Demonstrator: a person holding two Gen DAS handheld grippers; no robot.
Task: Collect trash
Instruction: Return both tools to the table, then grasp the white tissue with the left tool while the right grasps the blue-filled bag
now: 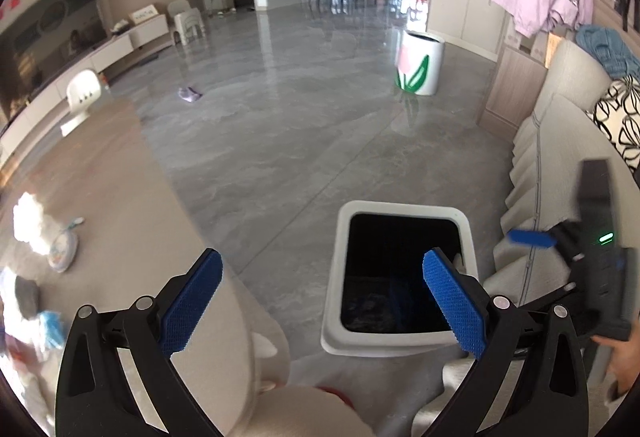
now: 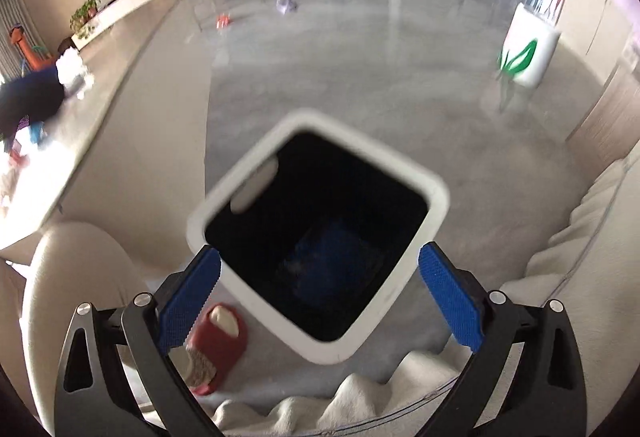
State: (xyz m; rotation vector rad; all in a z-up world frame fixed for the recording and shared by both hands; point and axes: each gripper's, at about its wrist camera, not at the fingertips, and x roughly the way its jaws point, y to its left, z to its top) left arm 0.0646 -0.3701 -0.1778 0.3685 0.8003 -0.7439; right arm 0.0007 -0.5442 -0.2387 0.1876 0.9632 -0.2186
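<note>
Now both my right gripper (image 2: pixel 318 291) and left gripper (image 1: pixel 322 301) gape empty above the white rectangular black-lined plastic bin (image 2: pixel 438 197), with crumpled white tissue (image 1: pixel 30 223) left of my left jaws uncollected.

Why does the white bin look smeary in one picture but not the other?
Right wrist view: the white bin has soft, smeared edges, likely motion blur. Left wrist view: its rim looks sharper, though the right gripper is blurred and both views bend at the edges.

Black left gripper (image 1: pixel 322 303), 2 blue textured pads, silver screws, possibly bare skin
</note>
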